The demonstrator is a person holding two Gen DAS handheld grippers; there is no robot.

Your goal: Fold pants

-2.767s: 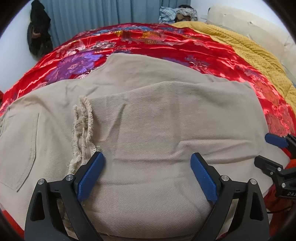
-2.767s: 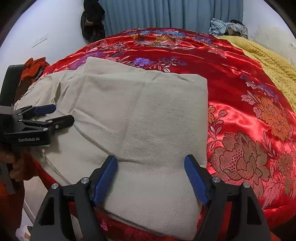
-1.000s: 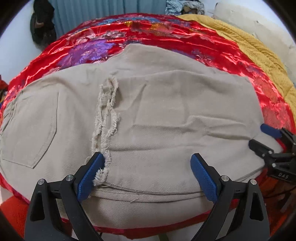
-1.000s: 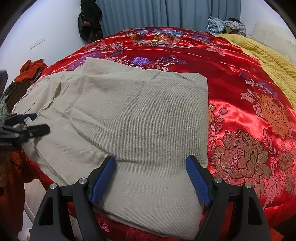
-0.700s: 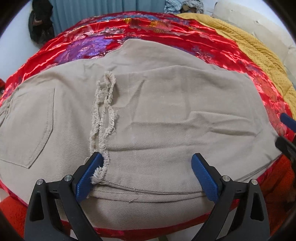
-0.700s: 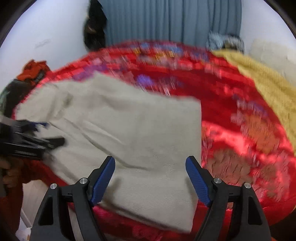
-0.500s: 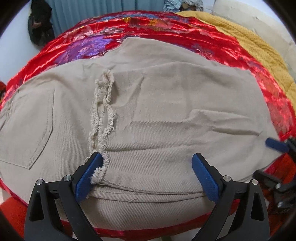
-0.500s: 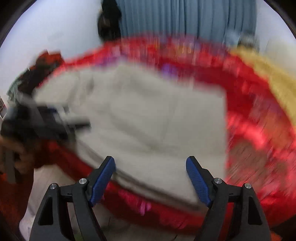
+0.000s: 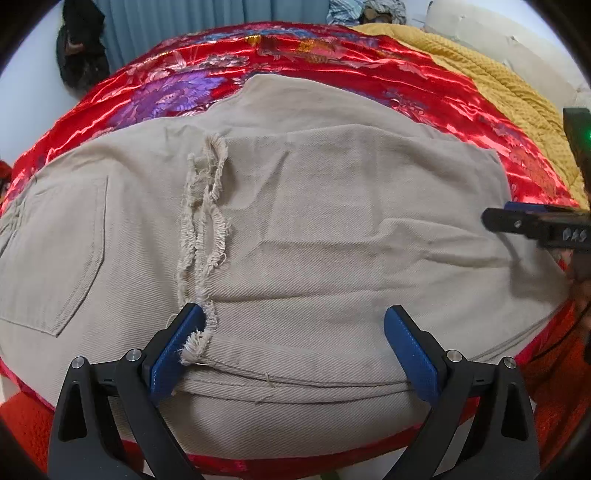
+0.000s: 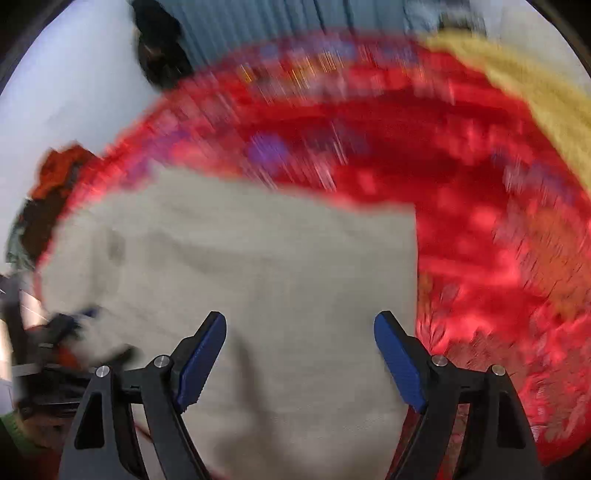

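Note:
Beige pants (image 9: 332, 229) lie folded on a red satin bedspread (image 9: 332, 62), with a frayed hem (image 9: 203, 221) across the top layer and a back pocket (image 9: 55, 251) at the left. My left gripper (image 9: 293, 317) hangs open just above the near fold, its left pad beside the frayed end. In the left wrist view my right gripper (image 9: 517, 221) reaches in from the right over the pants' right end. The right wrist view is blurred by motion. There my right gripper (image 10: 300, 321) stands open over the pants (image 10: 258, 277), nothing between its pads.
A yellow knitted blanket (image 9: 498, 85) covers the bed's far right. A dark garment (image 9: 79, 48) hangs by the blue curtain (image 9: 184, 22), and a pile of clothes (image 9: 365, 7) lies at the back. The bed's front edge (image 9: 295, 461) runs just below my fingers.
My right gripper has swung sideways, blurring its view, and now reaches farther in over the pants' right end. The left gripper and the pants have stayed put.

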